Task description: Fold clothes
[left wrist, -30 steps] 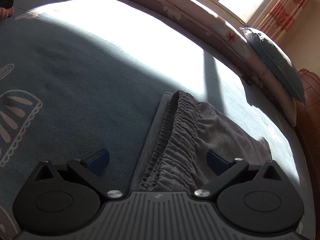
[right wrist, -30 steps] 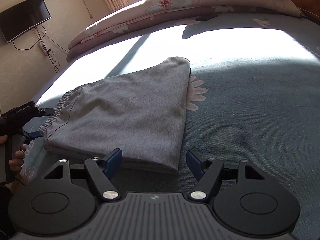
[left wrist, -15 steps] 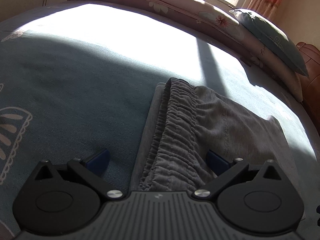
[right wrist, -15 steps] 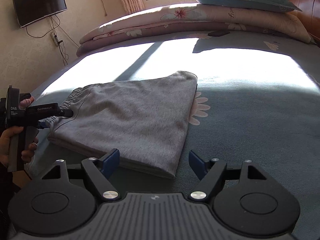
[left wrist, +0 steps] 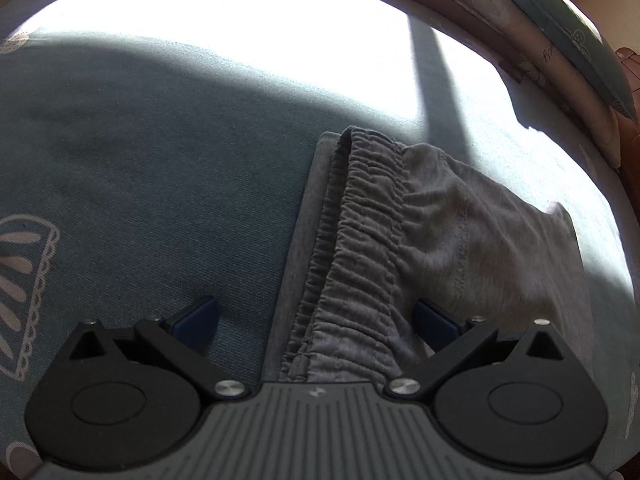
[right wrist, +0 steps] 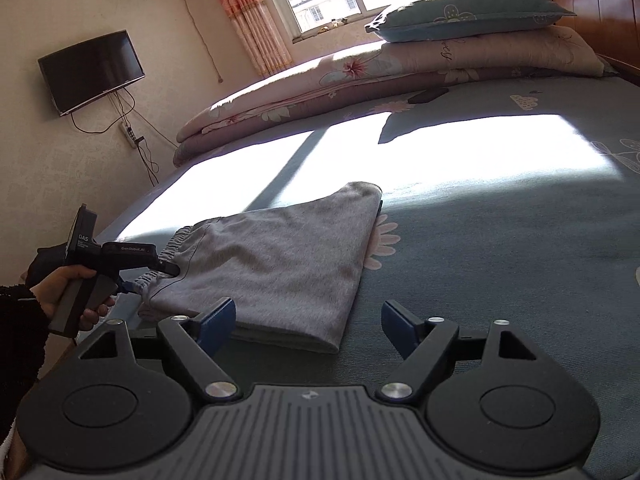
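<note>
the folded grey shorts (right wrist: 280, 264) lie on the blue bedsheet (right wrist: 500, 240), elastic waistband (left wrist: 360, 240) toward 9 o'clock in the right wrist view. the left gripper (left wrist: 316, 320) stands wide over that waistband, nothing pinched. the right gripper (right wrist: 308, 320) — jaws just widened — is spread and empty at 6 o'clock.

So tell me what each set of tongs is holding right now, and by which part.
Nothing is held. The right tongs stand open over the bed, jaws just widened. The left tongs are open astride the grey shorts' waistband, not pinching.
</note>
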Demonstrator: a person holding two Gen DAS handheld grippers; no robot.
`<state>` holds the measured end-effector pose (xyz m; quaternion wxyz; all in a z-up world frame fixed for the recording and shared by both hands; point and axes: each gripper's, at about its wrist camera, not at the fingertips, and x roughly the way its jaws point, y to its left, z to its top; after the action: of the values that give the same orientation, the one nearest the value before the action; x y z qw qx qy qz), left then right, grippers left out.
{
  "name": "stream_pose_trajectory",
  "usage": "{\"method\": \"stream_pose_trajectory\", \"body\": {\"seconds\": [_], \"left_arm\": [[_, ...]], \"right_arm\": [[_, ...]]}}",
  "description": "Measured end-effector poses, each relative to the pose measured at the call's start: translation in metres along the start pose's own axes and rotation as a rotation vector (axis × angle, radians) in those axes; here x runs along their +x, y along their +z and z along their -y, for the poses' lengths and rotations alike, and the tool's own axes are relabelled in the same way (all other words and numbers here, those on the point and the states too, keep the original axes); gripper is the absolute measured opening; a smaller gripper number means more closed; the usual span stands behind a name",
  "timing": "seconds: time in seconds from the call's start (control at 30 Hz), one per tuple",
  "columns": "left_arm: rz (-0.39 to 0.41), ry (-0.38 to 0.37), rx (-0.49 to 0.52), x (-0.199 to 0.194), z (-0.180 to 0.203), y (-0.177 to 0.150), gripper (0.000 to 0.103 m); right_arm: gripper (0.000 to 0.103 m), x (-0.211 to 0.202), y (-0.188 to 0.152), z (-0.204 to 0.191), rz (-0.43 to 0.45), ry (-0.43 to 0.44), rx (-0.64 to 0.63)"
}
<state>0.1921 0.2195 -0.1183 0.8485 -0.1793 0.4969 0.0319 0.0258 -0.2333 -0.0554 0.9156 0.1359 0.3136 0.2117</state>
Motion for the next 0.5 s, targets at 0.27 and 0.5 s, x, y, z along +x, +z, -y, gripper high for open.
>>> {"method": "stream_pose_trajectory", "body": {"seconds": [0.27, 0.5], "left_arm": [[-0.042, -0.041, 0.092, 0.001, -0.002, 0.001, 0.102], [-0.016, -0.124, 0.121, -0.006, -0.016, -0.005, 0.102]], "right_arm": [[0.084, -0.002, -0.006, 0.01, -0.02, -0.023, 0.038], [0.084, 0.021, -0.01, 0.012, -0.074, -0.028, 0.057]]}}
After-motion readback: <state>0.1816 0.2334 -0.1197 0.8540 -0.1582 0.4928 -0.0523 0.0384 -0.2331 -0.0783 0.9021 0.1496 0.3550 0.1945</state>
